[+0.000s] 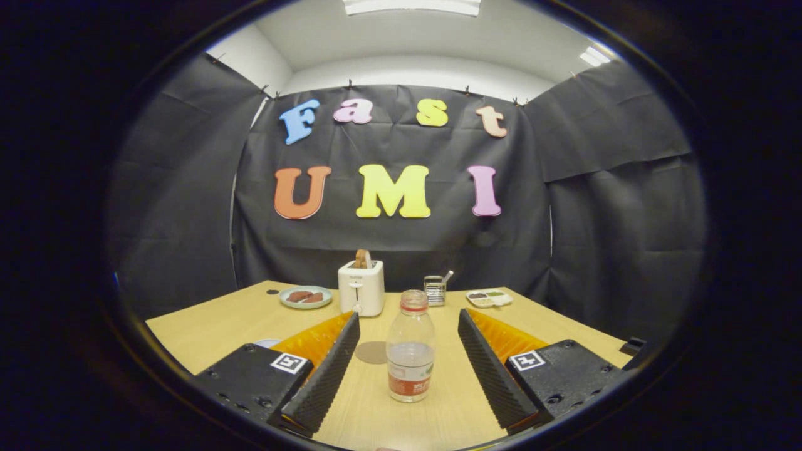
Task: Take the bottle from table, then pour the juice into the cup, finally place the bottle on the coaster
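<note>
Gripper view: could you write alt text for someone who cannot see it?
A clear plastic bottle stands upright on a wooden table between the open gripper fingers, untouched. A round coaster lies just left of it; beyond stand a white toaster and a plate.

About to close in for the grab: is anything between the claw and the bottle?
Nothing visible. The bottle stands upright on the table between the open claw's two fingers, with clear gaps on both sides. The coaster lies just behind it, to the left.
</note>
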The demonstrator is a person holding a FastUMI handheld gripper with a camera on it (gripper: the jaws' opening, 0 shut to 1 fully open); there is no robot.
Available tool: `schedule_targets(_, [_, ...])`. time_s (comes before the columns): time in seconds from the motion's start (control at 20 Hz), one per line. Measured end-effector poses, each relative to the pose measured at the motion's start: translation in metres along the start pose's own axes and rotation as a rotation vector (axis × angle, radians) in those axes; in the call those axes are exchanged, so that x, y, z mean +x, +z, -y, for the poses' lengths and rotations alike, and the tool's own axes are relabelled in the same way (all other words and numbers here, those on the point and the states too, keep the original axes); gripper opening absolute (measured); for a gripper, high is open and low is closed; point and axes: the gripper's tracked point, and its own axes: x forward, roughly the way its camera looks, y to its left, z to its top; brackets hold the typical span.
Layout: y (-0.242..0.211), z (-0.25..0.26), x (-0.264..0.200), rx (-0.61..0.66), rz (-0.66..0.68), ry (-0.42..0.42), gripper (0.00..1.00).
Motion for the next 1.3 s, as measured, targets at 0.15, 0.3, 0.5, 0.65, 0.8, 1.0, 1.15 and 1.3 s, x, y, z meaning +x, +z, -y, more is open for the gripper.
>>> schedule_targets(0.15, [-0.014,0.0,0.011,-0.013,-0.013,-0.007,1.0])
schedule_targets(0.3, [-0.027,-0.002,0.021,-0.028,-0.022,-0.007,1.0])
schedule_targets(0.5, [-0.041,-0.001,0.036,-0.015,-0.025,-0.006,1.0])
schedule_targets(0.65, [-0.055,0.002,0.048,0.003,-0.042,-0.013,1.0])
schedule_targets(0.8, [-0.068,0.003,0.059,-0.01,-0.069,-0.015,1.0])
schedule_targets(1.0, [-0.08,0.004,0.073,-0.035,-0.095,-0.02,1.0])
schedule_targets(1.15, [-0.087,0.007,0.081,-0.051,-0.116,-0.03,1.0])
schedule_targets(1.3, [-0.094,0.01,0.089,-0.04,-0.133,-0.027,0.96])
